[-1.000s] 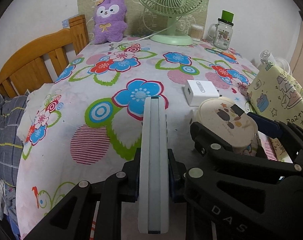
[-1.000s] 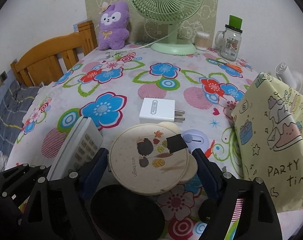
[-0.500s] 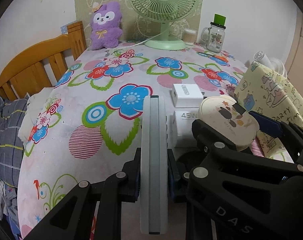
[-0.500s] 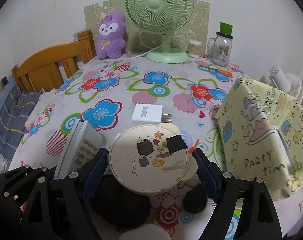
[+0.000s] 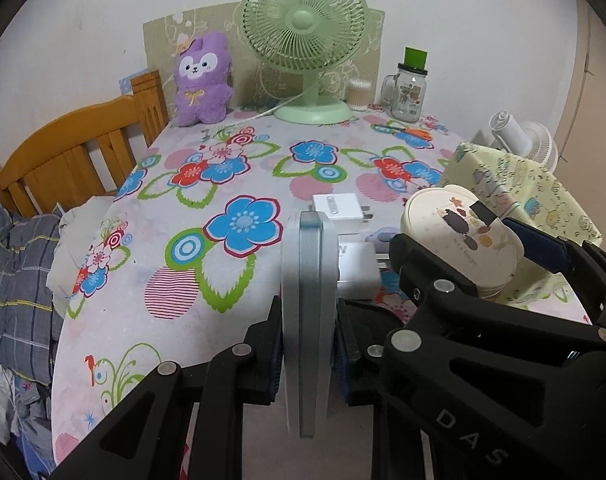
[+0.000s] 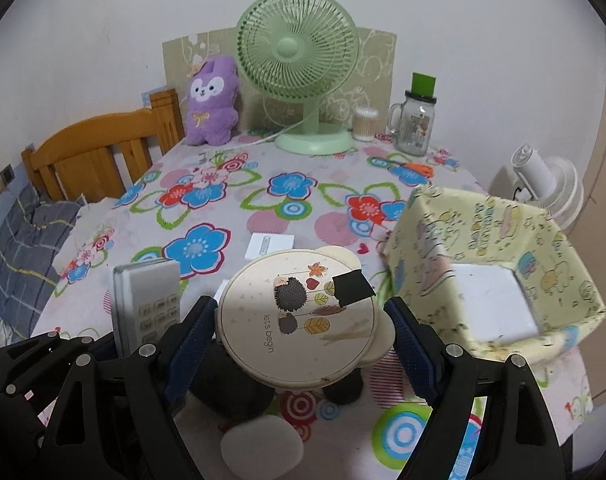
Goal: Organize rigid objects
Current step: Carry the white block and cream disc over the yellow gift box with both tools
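Both tongs have lifted: left tongs [image 5: 309,344] clamp the remote [image 5: 309,300] edge-on at lower centre, right tongs [image 6: 303,344] grip the round tin [image 6: 303,316], and the yellow box's [image 6: 543,240] open inside now shows at the right above the tabletop [image 6: 223,220].

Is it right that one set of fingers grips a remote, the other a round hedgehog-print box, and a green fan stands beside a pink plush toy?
Almost. The plush toy is purple, not pink, as the right wrist view shows. The remote, the box and the fan are as you say.
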`<move>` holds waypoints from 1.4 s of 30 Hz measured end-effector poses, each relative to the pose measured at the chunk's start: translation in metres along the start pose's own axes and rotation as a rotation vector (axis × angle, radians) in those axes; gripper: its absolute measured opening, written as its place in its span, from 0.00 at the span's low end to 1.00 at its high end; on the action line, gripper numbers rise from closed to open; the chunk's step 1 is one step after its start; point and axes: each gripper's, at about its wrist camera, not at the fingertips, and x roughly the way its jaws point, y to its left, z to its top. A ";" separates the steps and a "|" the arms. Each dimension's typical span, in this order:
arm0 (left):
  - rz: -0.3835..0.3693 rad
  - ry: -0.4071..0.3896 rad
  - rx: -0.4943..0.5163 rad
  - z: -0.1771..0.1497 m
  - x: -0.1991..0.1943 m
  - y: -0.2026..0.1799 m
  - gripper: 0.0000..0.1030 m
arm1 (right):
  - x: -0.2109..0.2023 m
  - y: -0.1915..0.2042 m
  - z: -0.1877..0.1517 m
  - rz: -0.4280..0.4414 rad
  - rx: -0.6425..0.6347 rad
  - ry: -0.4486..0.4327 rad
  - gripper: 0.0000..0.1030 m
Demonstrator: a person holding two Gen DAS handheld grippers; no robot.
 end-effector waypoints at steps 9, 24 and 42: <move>0.009 -0.028 -0.002 0.002 -0.025 -0.012 0.20 | -0.027 -0.008 0.003 0.021 -0.004 -0.034 0.84; 0.018 -0.067 0.024 0.013 -0.054 -0.030 0.20 | -0.058 -0.025 0.011 0.056 0.023 -0.072 0.84; -0.002 -0.121 0.082 0.036 -0.082 -0.082 0.20 | -0.091 -0.080 0.028 0.055 0.069 -0.121 0.84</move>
